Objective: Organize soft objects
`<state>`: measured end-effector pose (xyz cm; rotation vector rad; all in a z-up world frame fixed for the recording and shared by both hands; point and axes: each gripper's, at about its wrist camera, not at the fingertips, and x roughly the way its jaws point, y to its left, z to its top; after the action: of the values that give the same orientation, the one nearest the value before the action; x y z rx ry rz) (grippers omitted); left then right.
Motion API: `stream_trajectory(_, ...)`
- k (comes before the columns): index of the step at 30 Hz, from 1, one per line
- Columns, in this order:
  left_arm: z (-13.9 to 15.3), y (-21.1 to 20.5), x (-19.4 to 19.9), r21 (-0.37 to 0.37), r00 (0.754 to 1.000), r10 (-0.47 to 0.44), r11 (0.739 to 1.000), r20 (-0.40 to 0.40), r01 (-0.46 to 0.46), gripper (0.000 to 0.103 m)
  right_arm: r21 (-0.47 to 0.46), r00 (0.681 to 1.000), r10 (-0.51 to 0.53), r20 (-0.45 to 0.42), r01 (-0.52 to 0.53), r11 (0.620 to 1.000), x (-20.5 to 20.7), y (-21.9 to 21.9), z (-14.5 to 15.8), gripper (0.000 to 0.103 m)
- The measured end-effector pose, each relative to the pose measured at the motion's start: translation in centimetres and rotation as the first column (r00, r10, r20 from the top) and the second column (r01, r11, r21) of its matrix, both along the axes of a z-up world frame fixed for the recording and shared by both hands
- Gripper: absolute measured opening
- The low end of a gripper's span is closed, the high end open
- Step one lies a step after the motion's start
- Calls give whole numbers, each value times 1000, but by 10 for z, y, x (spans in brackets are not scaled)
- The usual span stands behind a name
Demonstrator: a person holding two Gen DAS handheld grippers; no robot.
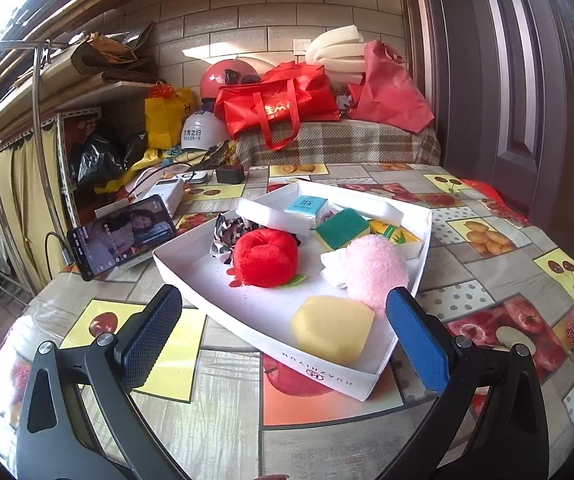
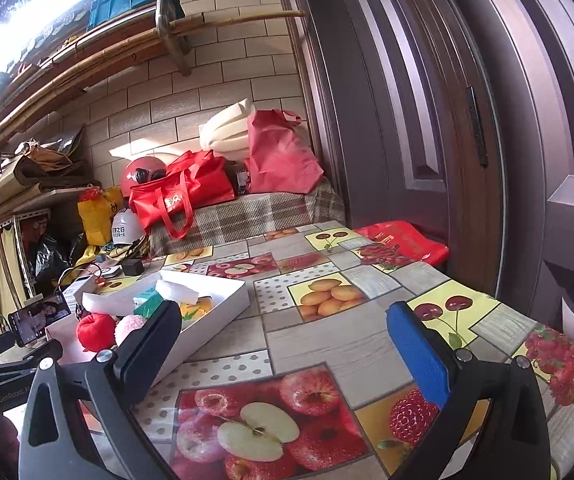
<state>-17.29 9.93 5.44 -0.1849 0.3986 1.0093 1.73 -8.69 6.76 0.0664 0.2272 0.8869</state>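
1. You are holding the left tool (image 1: 283, 328) wide apart and with nothing in it, over the near corner of the white box (image 1: 175, 268). I think this is for taking the yellow sponge (image 1: 333, 328), which is lying nearest between the fingers.
2. The soft things are sitting together inside the box: the red plush apple (image 1: 267, 258), the pink fluffy ball (image 1: 375, 270) and the green sponge (image 1: 341, 227). The pink ball is touching the yellow sponge.
3. You are keeping the right tool (image 2: 283, 340) wide and not holding anything, beside the box over bare tabletop (image 2: 327, 332), probably waiting.
4. The tabletop is carrying a glossy fruit-pattern cloth. A phone (image 1: 121, 236) is leaning left of the box. Behind, red bags (image 1: 279, 100) are lying on a checked cover, near a brick wall and a door.
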Motion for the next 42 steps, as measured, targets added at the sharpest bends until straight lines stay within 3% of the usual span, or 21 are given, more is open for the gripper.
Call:
stream_trajectory(4,-2,0,2,-10,999,-37,999,9,37,103,-12,999,11,50,-11,1000,-9,1,-1,103)
stream_trajectory(9,-4,-4,12,11,998,-32,999,-45,32,103,-22,995,38,87,-36,999,-17,2,-1,103)
stream_trajectory(18,0,-20,15,70,995,-87,993,-53,90,103,-8,999,31,40,-30,1000,-10,0,-1,103)
stream_trajectory(25,-1,-16,16,46,995,-84,995,-50,86,103,-12,996,22,90,-21,1000,-21,0,0,103)
stream_trajectory(30,0,-14,17,33,997,-55,998,-56,57,103,-19,996,25,81,-23,1000,-19,1,1,103)
stream_trajectory(42,36,-26,17,-5,997,-45,999,-67,45,103,-14,998,27,65,-27,1000,-16,0,1,103)
